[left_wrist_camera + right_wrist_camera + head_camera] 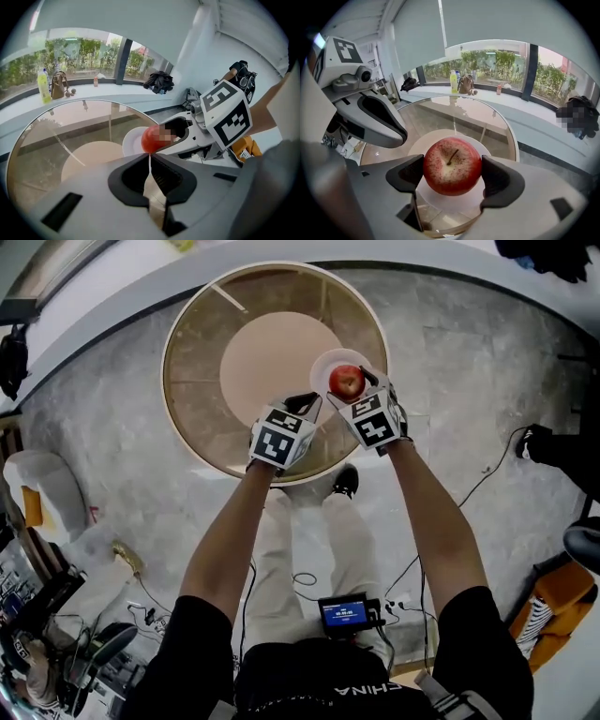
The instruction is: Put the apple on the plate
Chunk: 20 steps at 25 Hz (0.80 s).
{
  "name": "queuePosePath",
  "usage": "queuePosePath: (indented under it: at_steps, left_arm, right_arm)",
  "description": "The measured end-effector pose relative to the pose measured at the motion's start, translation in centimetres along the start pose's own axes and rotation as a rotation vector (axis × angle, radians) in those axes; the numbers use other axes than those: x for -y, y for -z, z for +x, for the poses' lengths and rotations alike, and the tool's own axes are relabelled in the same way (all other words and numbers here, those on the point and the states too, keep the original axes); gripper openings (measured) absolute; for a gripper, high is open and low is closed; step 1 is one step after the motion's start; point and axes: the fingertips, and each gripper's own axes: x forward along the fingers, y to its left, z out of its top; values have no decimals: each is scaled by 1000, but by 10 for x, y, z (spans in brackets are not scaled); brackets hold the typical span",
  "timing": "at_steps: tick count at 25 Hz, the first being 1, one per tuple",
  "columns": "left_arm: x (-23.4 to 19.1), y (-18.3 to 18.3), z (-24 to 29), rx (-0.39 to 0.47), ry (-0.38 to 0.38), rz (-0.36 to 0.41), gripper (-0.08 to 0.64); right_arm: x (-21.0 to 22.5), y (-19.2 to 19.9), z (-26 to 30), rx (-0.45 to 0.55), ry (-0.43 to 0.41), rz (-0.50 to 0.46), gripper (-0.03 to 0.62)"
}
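A red apple [347, 381] [452, 161] sits between the pads of my right gripper [352, 390] [452, 174], which is shut on it from both sides, stem up. The apple hangs just over a small white plate [323, 365] [449, 206] on the round glass table [192, 362]; I cannot tell whether it touches the plate. My left gripper [308, 404] [149, 158] is shut with nothing in it, close to the left of the apple [150, 139] and the plate [132, 141]. It shows at the left of the right gripper view as the left gripper [377, 119].
The glass top has a wooden rim [281, 470] and a round beige base [272, 357] beneath it. A window ledge behind holds a yellow bottle [43, 86], a bag [59, 84] and dark clothing [159, 82]. The person's shoe [345, 482] and cables [487, 474] lie on the floor.
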Motion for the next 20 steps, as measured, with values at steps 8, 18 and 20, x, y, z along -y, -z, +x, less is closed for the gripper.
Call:
queuePosePath:
  at_steps: [8, 18, 20]
  left_arm:
    - [2, -7, 8, 9, -8, -12, 28]
    - [0, -10, -19, -6, -31, 2, 28]
    - [2, -16, -30, -13, -37, 10, 29]
  right_arm:
    - [-4, 1, 6, -18, -40, 16, 383]
    - [-13, 3, -18, -67, -45, 44, 387]
    - [-17, -1, -34, -79, -38, 49, 387]
